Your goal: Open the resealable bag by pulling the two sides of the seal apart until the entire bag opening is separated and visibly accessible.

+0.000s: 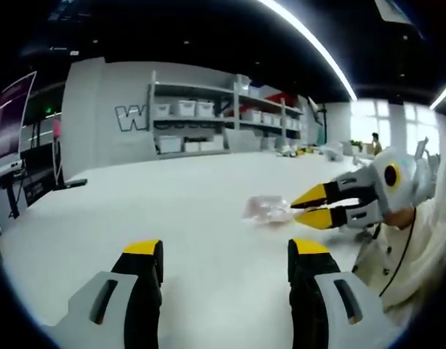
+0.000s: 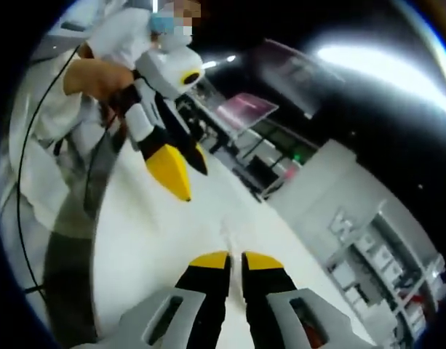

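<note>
The left gripper holds its yellow-tipped black jaws wide apart over the white table, gripping nothing. The right gripper, jaws nearly closed, touches the clear crumpled resealable plastic bag lying on the table.

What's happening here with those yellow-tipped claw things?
A person is working two handheld grippers over a white table. The right gripper has its yellow tips at the edge of a clear resealable bag lying on the table, nearly closed as if pinching it. The left gripper is held back with its jaws wide apart, not touching the bag. The bag doesn't look opened yet.
</note>
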